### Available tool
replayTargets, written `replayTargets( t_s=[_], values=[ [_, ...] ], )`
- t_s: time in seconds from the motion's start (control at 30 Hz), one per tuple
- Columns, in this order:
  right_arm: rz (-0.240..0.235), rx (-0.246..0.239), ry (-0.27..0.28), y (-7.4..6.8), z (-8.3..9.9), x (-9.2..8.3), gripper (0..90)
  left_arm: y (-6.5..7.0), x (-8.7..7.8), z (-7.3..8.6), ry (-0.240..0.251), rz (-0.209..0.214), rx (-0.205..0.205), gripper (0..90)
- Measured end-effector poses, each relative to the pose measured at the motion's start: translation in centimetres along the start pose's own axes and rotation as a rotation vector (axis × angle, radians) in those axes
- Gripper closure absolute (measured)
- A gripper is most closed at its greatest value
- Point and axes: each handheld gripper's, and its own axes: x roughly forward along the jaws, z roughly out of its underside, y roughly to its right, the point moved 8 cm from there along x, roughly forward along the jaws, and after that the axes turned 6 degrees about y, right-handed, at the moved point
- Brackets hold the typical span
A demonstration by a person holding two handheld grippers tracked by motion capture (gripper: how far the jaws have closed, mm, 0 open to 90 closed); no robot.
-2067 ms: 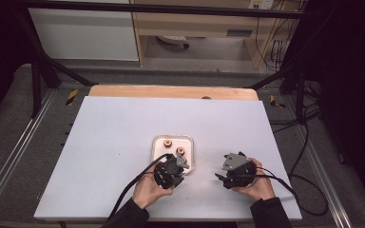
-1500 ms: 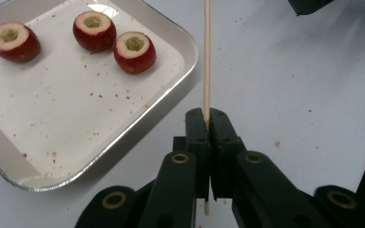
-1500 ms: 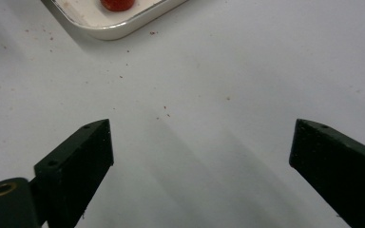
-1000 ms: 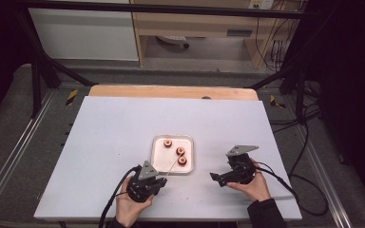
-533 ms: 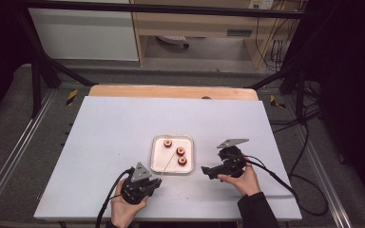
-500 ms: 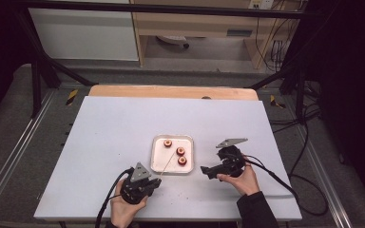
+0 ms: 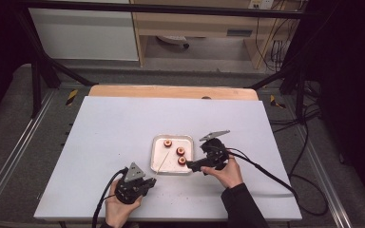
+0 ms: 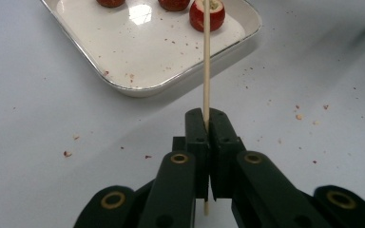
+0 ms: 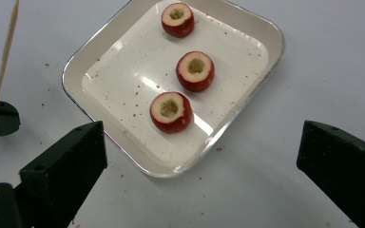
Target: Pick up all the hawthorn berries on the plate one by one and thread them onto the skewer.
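Observation:
A white tray [image 7: 158,142] near the table's front holds three cored red fruits [image 9: 170,111] [image 9: 195,70] [image 9: 177,19]. My left gripper [image 7: 148,181] sits at the tray's near left corner, shut on a thin wooden skewer [image 8: 206,71]. The skewer points toward the tray [image 8: 138,89], its tip in line with one fruit [image 8: 207,12]. My right gripper [image 7: 193,165] is at the tray's right near corner, jaws wide open and empty. In the right gripper view the gripper [image 9: 202,137] frames the tray [image 9: 76,71], with the nearest fruit just ahead. The skewer [image 9: 5,52] stands at the far left there.
The tray rests on a white table top [image 7: 114,128] with a wooden strip [image 7: 171,91] along its far edge. Small crumbs [image 8: 309,118] lie on the table around the tray. Cables [image 7: 266,173] trail from both grippers toward the front.
My right gripper has moved left, up to the tray's right near corner, with its jaws still open. The left gripper has barely shifted and still grips the skewer.

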Motion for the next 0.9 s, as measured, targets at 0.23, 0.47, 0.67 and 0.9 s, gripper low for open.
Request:
replayTargets(
  t_s=[0.23,0.47,0.67,0.9],
  values=[
    [-0.012,0.014,-0.056,-1.2,-1.0,1.6,11.4,-0.2,-0.2,0.2,-0.002,0.001,0.000,88.0],
    [-0.001,-0.022,-0.127,-2.2,-1.3,3.4,22.9,-0.2,-0.1,0.5,-0.004,0.006,0.000,88.0],
    [0.008,-0.022,-0.165,-2.2,-1.1,4.4,33.1,-0.3,-0.2,0.5,0.002,0.008,-0.001,88.0],
    [0.019,-0.013,-0.192,-2.2,-1.1,5.0,46.0,-0.2,-0.1,0.7,-0.011,0.009,0.003,88.1]
  ],
)
